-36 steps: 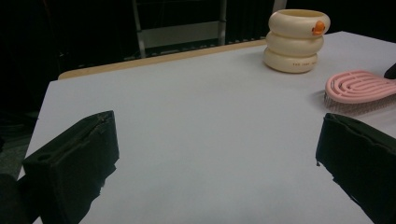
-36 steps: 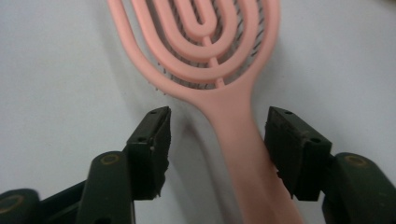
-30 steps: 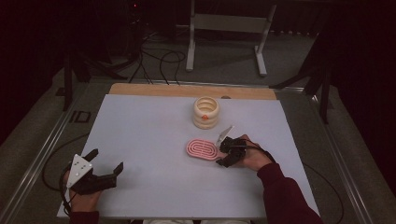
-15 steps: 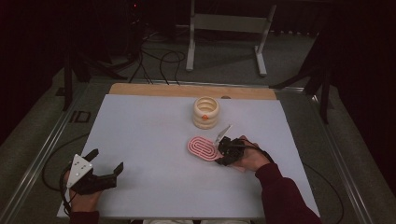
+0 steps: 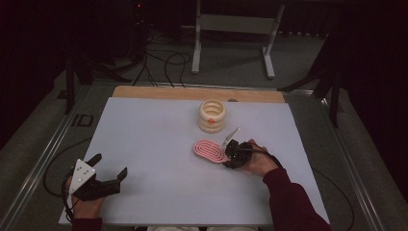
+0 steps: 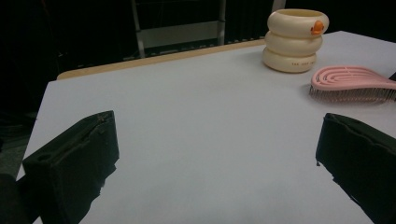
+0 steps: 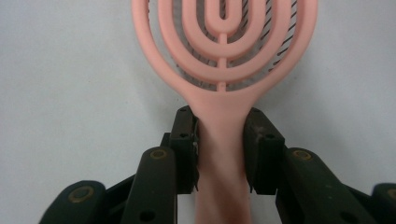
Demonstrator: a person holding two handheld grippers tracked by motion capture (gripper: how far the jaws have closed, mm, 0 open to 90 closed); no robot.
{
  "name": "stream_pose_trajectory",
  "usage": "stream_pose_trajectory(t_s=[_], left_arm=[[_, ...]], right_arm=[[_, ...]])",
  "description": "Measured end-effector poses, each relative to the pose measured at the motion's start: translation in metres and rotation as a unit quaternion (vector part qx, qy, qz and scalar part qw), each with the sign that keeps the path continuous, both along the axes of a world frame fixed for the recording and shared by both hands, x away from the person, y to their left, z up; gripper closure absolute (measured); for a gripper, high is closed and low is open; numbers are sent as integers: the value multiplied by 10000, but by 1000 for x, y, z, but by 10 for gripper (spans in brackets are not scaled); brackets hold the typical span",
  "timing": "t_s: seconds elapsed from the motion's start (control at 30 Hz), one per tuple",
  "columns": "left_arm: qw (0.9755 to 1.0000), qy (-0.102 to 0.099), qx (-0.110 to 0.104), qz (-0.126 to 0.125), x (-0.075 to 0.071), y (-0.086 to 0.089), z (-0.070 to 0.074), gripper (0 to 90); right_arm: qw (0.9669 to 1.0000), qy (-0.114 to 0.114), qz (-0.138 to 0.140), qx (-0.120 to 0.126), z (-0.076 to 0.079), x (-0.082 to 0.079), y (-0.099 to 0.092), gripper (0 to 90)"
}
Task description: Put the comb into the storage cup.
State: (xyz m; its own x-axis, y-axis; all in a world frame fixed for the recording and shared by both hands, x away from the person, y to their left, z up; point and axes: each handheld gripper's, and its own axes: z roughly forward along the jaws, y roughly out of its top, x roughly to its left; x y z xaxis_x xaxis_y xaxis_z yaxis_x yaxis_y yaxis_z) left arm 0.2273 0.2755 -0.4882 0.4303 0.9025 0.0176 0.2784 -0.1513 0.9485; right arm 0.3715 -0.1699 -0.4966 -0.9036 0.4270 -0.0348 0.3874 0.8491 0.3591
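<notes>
Pink brush (image 7: pixel 224 56) handle pinched by right gripper (image 7: pixel 220 149), jaws just closing; left gripper (image 6: pixel 210 154) wide.

Looks like a lab or recording studio setup, not a home. The white surface (image 5: pixel 159 144) sits in a metal rail frame (image 5: pixel 43 163), cables (image 5: pixel 161 65) snake over the grey carpet floor (image 5: pixel 231 72), a metal stand (image 5: pixel 235 26) is parked behind, and the surroundings are blacked out.
</notes>
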Motion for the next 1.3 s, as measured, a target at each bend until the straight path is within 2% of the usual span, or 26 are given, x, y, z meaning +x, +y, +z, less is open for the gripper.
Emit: stream_pose_trajectory(t_s=[0.07,0.17,0.33,0.37,0.47,0.73,1.3], left_arm=[[10000,5,4,4,0,0,0,0],[10000,3,5,8,0,0,0,0],[10000,10,16,5,0,0,0,0],[10000,12,20,4,0,0,0,0],[10000,18,28,4,0,0,0,0],[10000,41,48,12,1,-1,0,0],[9998,185,90,53,4,-8,0,0]], right_arm=[[10000,53,-40,18,1,-1,0,694],[10000,18,39,36,0,0,-2,695],[9999,28,-78,89,1,-4,-3,697],[9998,-26,11,180,1,-4,-6,698],[9994,-81,-142,312,5,-8,-5,699],[9977,-307,-201,567,13,-13,-9,699],[9945,-589,-343,801,22,-18,-11,699]])
